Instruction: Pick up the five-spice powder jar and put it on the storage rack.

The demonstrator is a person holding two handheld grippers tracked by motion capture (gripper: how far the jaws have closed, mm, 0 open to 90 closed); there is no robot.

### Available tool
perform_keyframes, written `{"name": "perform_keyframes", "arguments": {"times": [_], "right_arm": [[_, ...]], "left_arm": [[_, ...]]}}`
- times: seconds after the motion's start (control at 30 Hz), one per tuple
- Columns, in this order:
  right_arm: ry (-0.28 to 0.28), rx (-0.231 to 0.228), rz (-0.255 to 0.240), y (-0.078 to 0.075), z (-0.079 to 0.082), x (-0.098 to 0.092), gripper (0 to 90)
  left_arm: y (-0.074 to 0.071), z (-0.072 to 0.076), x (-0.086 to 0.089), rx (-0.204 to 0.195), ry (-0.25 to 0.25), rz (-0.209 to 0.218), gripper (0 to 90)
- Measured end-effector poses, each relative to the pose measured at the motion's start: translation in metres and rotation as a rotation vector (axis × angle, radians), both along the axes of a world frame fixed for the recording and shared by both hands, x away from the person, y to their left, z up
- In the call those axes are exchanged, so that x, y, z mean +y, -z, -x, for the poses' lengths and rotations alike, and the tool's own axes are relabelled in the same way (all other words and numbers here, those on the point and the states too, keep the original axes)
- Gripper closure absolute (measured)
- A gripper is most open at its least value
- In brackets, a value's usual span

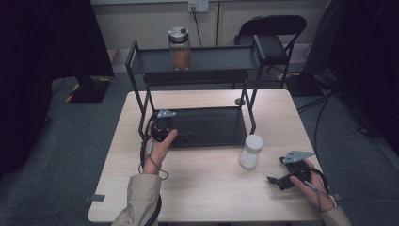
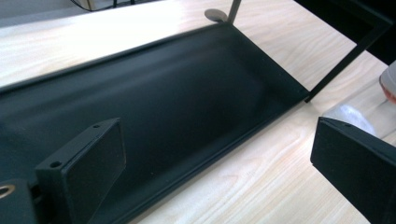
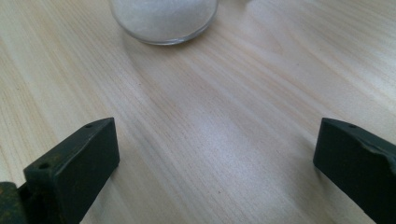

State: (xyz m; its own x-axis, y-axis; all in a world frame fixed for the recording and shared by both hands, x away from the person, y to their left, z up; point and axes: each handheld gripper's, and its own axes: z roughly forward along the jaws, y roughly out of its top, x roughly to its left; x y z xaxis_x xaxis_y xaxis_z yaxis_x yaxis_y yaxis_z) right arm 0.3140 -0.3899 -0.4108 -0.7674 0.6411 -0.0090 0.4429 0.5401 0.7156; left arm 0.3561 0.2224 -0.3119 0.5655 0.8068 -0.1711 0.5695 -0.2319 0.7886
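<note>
You are lining the right gripper (image 1: 281,175), fingers spread wide and empty, toward the white-filled jar (image 1: 251,151) standing on the table (image 1: 207,188) just ahead, so be centring it between them before squeezing.

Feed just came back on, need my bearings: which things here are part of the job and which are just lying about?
In the job: white jar; right gripper, open, facing it; left gripper, open, over the rack's lower shelf.

Lying about: brown jar on the top shelf; folding chair.
</note>
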Motion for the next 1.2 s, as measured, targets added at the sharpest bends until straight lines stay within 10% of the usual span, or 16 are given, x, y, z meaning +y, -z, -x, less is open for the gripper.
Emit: {"name": "perform_keyframes", "arguments": {"times": [1.2], "right_arm": [[0.0, 0.0, 0.0, 0.0, 0.0, 0.0, 0.0]], "left_arm": [[0.064, 0.032, 0.013, 0.064, -0.007, 0.003, 2.4]]}}
